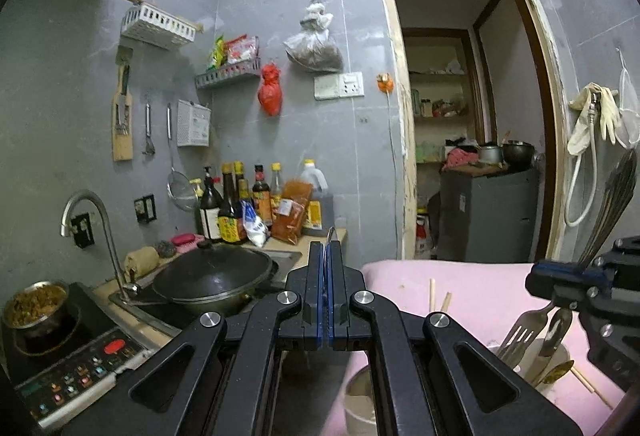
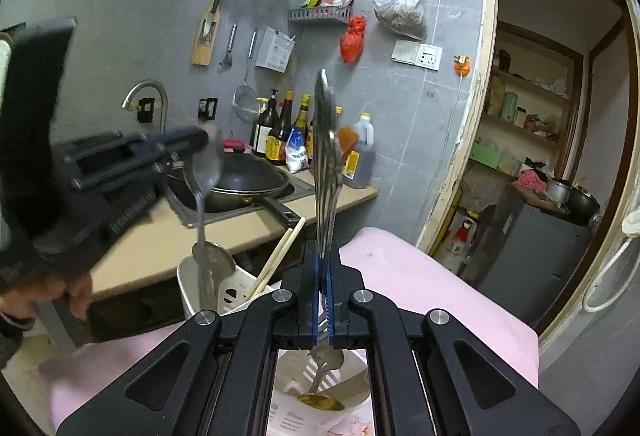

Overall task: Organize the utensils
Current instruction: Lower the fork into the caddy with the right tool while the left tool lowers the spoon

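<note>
Left gripper (image 1: pixel 328 256): jaws together on a spoon (image 2: pixel 206 172), clamped near its bowl; the handle hangs down into the left caddy; only a thin metal edge of it shows between the fingers in the left wrist view.
Right gripper (image 2: pixel 323 268): jaws together on a bundle of cutlery (image 2: pixel 328 156), clamped partway along, long ends standing up above the fingers.
Bundle ends below: fork (image 1: pixel 520 332) tines and a spoon bowl point down out of the right gripper, over the right caddy.
Left caddy (image 2: pixel 236 292): white, slotted wall; holds chopsticks (image 2: pixel 280 256) leaning right and a ladle-like bowl (image 2: pixel 214 256) at the rim, with the hanging spoon's handle crossing it.
Right caddy (image 2: pixel 352 388): white, straight under the right gripper; a brass-coloured spoon (image 2: pixel 320 402) lies inside, plus the bundle's lower tips. Whether the tips touch the bottom cannot be told.
Surface: pink cloth (image 2: pixel 420 296) covers the table; both caddies stand on it, and loose chopsticks (image 1: pixel 438 300) lie on it farther back.
Sink (image 2: pixel 304 188): a black wok (image 2: pixel 248 184) sits in it, handle pointing toward the table; tap (image 2: pixel 146 96) behind.
Counter: bottles of sauce and oil (image 1: pixel 240 204) packed in the corner.
Cooker (image 1: pixel 72 352): a steel pot of brown food (image 1: pixel 36 302) stands on it.
Wall: grey tile; white basket (image 1: pixel 158 26), spice shelf (image 1: pixel 226 74), knife board (image 1: pixel 122 116), strainer (image 1: pixel 182 188), red bag (image 1: pixel 270 92), clear bag (image 1: pixel 316 48).
Doorway (image 1: pixel 472 116): opens onto a storeroom with shelves and a grey cabinet.
</note>
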